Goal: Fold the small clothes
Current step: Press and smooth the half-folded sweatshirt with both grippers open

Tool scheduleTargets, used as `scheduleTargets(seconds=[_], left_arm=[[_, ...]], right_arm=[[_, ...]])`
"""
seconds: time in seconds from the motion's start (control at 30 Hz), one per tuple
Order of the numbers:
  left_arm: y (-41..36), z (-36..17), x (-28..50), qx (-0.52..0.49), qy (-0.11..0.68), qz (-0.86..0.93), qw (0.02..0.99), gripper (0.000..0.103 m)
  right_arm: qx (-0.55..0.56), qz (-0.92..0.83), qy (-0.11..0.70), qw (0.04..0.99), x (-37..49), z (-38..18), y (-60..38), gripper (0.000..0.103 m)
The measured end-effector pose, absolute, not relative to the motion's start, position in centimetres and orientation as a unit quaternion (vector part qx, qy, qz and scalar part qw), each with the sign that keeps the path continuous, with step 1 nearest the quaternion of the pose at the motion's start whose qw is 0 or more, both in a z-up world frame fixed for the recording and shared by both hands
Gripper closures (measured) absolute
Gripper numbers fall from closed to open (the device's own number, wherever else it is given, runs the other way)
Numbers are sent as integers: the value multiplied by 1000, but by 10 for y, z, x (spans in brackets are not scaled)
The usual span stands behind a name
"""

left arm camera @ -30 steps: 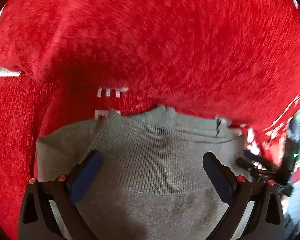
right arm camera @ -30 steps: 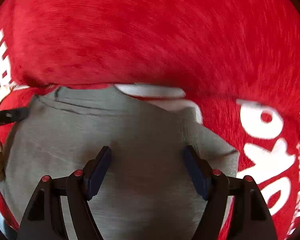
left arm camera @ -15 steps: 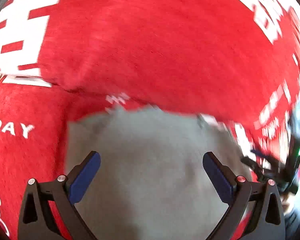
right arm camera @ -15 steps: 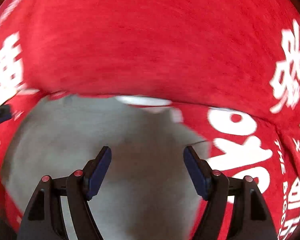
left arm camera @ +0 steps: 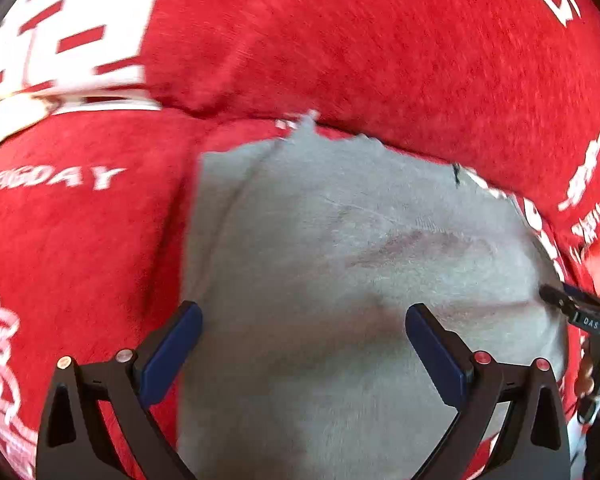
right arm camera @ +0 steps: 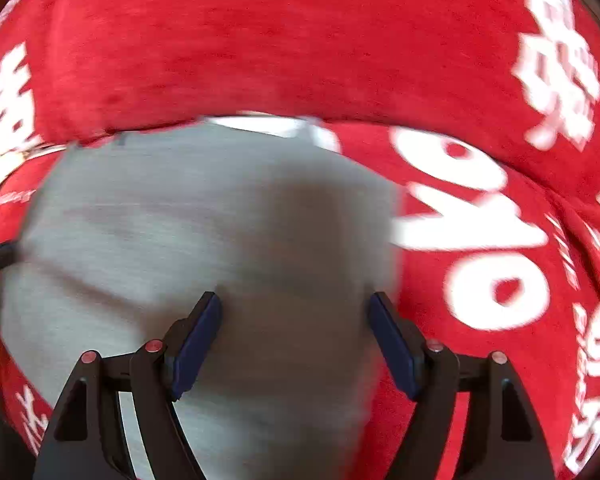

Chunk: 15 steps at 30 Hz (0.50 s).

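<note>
Each wrist camera looks forward and down between its gripper's fingers, close above the flat grey knit garment (left arm camera: 340, 264) (right arm camera: 204, 220) on red printed fabric (left arm camera: 360, 40) (right arm camera: 300, 40), which both views share.

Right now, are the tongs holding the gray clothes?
No. Both tongs, left and right, are open above the gray garment, gripping nothing.

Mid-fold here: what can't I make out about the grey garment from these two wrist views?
- grey garment: near edge cut off by the frame bottom and the left gripper, left wrist view.
- Its fold lines: motion-blurred, right wrist view.
- Garment type: unclear.
- Far edge on the red cloth: blurred, both views.
</note>
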<state>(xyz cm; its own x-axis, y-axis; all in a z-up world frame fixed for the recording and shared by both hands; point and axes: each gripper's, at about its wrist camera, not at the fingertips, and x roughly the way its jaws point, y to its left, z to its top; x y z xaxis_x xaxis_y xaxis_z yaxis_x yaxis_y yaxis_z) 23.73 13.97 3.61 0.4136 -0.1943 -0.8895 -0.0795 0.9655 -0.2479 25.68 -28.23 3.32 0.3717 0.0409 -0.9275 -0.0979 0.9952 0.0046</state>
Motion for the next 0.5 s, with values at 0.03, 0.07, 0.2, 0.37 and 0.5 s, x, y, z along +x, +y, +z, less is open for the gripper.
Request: scheduleTargets(seconds=[0.03, 0.07, 0.2, 0.37, 0.5], left_arm=[[141, 42, 232, -131, 536, -29, 833, 0], [139, 47, 224, -138, 530, -31, 836, 0], [104, 46, 194, -152, 528, -58, 833, 0], [50, 30, 168, -47, 531, -26, 846, 0], [52, 17, 158, -28, 530, 4, 848, 0]], right_arm=[[-18, 24, 557, 830, 252, 39, -292, 24], [-7, 16, 546, 838, 243, 49, -300, 24], [13, 53, 516, 855, 205, 69, -283, 24], [-91, 95, 506, 853, 156, 49, -210, 24], [-69, 97, 514, 850, 145, 30, -221, 22]])
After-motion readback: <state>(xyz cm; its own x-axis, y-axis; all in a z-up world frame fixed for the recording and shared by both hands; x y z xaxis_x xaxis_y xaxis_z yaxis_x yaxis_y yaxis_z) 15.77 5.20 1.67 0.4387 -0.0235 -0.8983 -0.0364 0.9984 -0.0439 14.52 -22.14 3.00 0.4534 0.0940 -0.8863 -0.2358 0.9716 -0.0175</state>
